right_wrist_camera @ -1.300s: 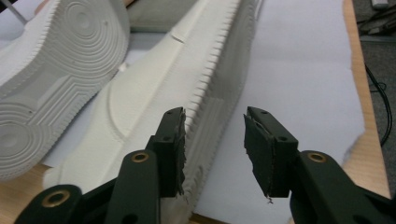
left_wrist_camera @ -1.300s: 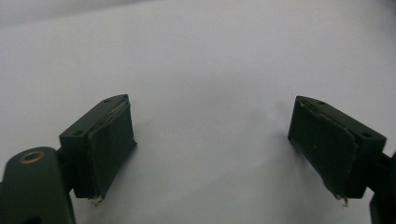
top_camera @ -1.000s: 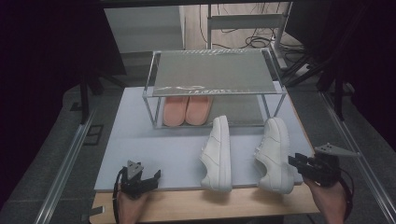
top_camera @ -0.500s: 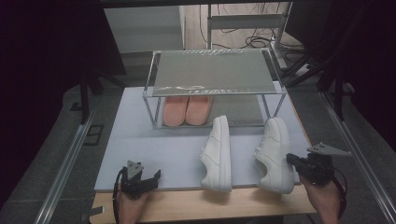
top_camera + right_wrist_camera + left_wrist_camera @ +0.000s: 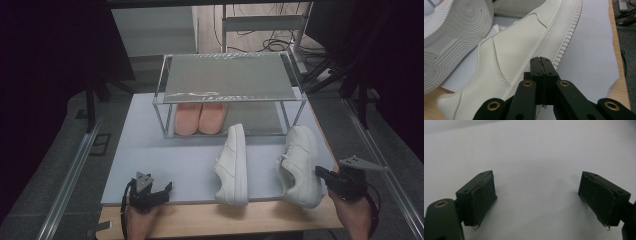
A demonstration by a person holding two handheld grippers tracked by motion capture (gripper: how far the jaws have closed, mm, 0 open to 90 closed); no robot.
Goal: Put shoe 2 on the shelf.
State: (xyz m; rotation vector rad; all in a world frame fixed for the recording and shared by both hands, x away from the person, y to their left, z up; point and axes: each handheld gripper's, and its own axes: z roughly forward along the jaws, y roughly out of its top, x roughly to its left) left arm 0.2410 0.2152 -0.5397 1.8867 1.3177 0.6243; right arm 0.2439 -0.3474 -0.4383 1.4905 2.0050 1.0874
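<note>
Right gripper (image 5: 324, 173): I see its jaws pressed together with nothing between them, tips just beside the sole edge of the right sneaker (image 5: 300, 165), near its heel.
Left gripper (image 5: 161, 190): jaws spread wide and empty over the bare white mat (image 5: 165, 155), at the near left corner.
Shoes: the right sneaker lies tilted on its side near the mat's right edge; the left sneaker (image 5: 234, 165) lies on its side in the middle; a pink pair (image 5: 200, 117) sits on the lower level of the rack (image 5: 227, 77).
Step in hand: my guess is a grasp on the right sneaker. I would part the jaws first, then close on the heel collar or side wall, not the slick sole.
Edges: the sneaker's heel overhangs the mat onto the wooden table (image 5: 250, 220), near its front lip, so I would draw it inward.
Open room: bare mat between the left gripper and the sneakers; the rack's lower shelf has free space right of the pink pair.
</note>
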